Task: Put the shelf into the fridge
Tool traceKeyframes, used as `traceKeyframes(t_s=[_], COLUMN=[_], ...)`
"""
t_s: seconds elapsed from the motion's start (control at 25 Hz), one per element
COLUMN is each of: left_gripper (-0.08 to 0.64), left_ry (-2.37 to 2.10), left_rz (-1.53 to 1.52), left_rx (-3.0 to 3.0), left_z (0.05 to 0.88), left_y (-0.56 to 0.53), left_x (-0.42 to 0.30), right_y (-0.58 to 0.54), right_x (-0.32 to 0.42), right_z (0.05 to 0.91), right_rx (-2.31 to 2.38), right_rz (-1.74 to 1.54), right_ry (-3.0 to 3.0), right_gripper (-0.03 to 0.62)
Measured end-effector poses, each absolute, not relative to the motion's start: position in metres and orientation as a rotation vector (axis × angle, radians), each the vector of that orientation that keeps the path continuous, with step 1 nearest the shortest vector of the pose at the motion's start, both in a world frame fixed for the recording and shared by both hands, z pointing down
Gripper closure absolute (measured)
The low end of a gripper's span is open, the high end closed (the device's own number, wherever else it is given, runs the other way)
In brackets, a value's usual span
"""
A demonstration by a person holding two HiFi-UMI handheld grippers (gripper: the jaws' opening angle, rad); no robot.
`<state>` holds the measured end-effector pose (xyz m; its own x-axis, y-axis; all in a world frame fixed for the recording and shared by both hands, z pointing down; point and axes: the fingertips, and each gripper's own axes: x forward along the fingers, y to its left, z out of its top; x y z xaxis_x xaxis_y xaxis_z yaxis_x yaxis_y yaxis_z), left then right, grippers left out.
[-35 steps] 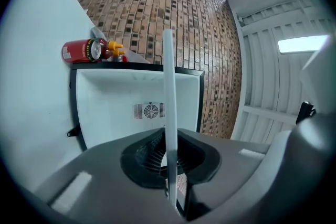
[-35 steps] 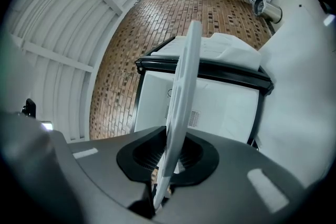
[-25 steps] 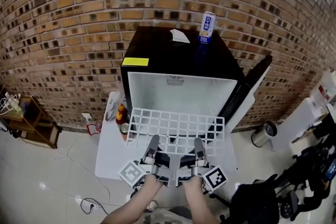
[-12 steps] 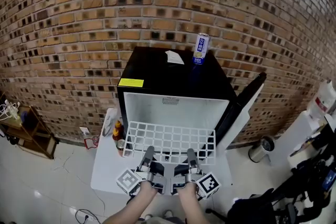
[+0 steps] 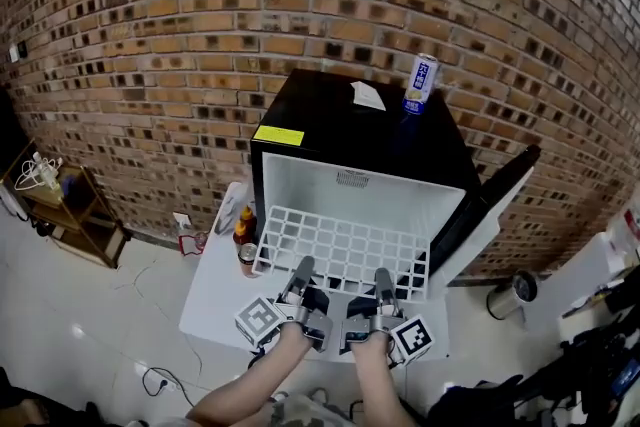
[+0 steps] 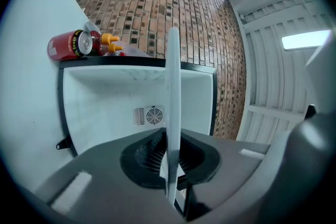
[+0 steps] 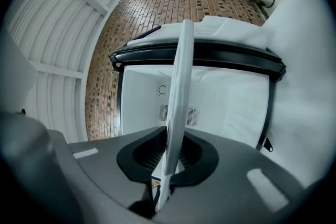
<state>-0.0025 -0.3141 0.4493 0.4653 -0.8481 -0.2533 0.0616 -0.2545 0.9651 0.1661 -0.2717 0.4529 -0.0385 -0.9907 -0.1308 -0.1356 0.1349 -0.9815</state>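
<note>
White wire-grid shelf (image 5: 340, 250), one only, held flat in front of one black box-shaped fridge (image 5: 330, 110) with a white inside, far edge at the fridge's open mouth. Two grippers on the edge farthest from the fridge, side by side: left gripper (image 5: 301, 271) and right gripper (image 5: 381, 277), jaws of each clamped on the wire. On the fridge's top: one blue-and-white can (image 5: 421, 83), one white paper slip (image 5: 368, 96). Left of the fridge: one red can (image 6: 68, 45).

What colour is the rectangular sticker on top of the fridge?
Yellow. The sticker shows best in the head view, on the black top of the fridge.
</note>
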Motion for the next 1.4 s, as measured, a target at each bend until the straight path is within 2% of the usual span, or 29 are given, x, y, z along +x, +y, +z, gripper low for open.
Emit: traceKeyframes(t_s=[1.4], left_gripper=[0.528], left_ry=[-0.755], left_rz=[-0.994], left_rx=[1.624], left_z=[0.445], left_y=[-0.339], left_x=[0.001], right_y=[-0.300], right_x=[0.170], right_z=[0.446], right_rx=[-1.204], right_rz=[-1.082], right_ry=[1.418], right_gripper=[0.565])
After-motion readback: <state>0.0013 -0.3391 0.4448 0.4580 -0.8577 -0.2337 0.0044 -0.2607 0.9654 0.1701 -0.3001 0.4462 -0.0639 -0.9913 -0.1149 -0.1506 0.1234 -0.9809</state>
